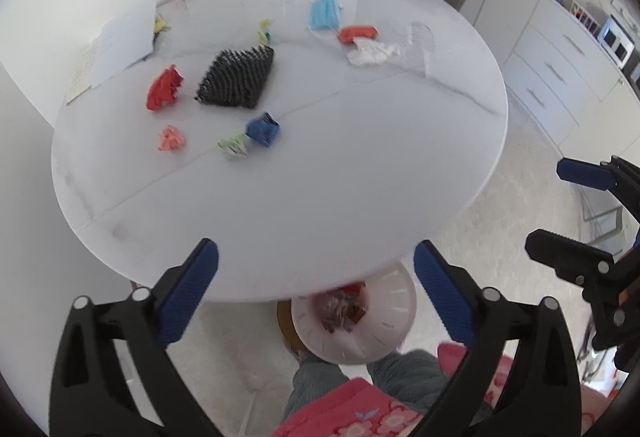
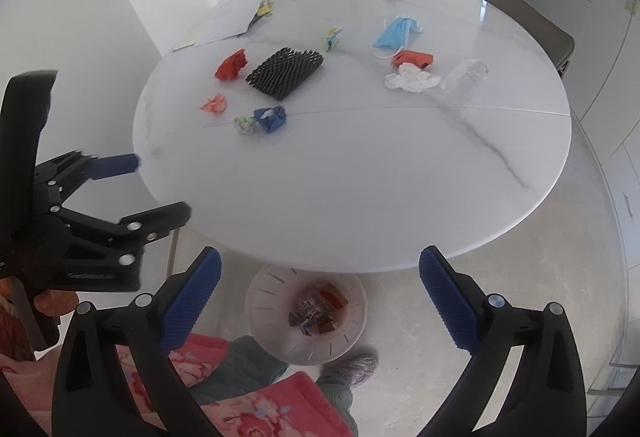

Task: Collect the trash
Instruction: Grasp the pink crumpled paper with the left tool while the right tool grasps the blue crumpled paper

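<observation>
Both grippers were held up off the near edge of the round white table (image 2: 360, 177), and both were spread wide with nothing between the fingers. The left gripper (image 1: 316, 293) and the right gripper (image 2: 320, 293) each had their blue pads well apart, hovering over the floor side of the table rim.

The trash was all still on the table, mostly toward the far half. On the far left side there was a red crumpled paper (image 2: 231, 64) just beside a black spiky mat (image 2: 285, 73), with a small pink wad (image 2: 214, 104) nearer the left edge. A blue wrapper (image 2: 272, 118) sat touching a greenish-white scrap (image 2: 245, 125) around the middle seam. Toward the far right there was a blue face mask (image 2: 396, 31), an orange-red wrapper (image 2: 412, 58), a white tissue wad (image 2: 412, 78) and a clear plastic bottle (image 2: 466, 75) lying on its side.

Under the near edge, on the floor, stood a white bin (image 2: 260, 311) with some wrappers already in it.
</observation>
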`<state>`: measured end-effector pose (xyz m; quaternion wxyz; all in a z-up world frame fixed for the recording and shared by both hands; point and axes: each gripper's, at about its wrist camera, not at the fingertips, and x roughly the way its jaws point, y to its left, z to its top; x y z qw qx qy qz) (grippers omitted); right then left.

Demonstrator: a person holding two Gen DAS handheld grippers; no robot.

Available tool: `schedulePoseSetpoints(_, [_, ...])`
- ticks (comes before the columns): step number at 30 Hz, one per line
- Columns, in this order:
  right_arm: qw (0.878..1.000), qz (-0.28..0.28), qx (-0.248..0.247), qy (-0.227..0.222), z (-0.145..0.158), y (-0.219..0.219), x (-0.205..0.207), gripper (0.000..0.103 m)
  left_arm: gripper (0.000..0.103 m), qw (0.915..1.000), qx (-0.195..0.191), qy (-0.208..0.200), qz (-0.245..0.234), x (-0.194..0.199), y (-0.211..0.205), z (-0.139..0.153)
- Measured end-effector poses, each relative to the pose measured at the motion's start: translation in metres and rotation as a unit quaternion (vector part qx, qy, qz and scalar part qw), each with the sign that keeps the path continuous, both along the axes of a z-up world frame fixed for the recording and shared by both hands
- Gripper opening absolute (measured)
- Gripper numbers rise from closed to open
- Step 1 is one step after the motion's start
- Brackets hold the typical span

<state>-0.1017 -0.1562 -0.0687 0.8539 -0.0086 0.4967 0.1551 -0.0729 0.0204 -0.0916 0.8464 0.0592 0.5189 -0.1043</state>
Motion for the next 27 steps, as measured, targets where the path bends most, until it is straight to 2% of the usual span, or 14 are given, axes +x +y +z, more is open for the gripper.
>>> schedulePoseSetpoints(11, [0.999,-0.034,-0.001,-0.022,0.006,0.025,0.055,0.099,0.095,0.9997,0.003,-0.022,0.005,0.059,0.065,-0.011])
schedulePoseSetpoints(21, [0.999,-0.040,0.005,-0.036,-0.021,0.075,0.118,0.099,0.095,0.9994,0.010,-0.031,0.006,0.144,0.131,-0.060])
schedulePoseSetpoints(27, [0.999,-0.044,0.003,-0.029,-0.051,0.099,0.151,0.099,0.094,0.9998,-0.002,-0.009,0.015,0.186,0.153,-0.098])
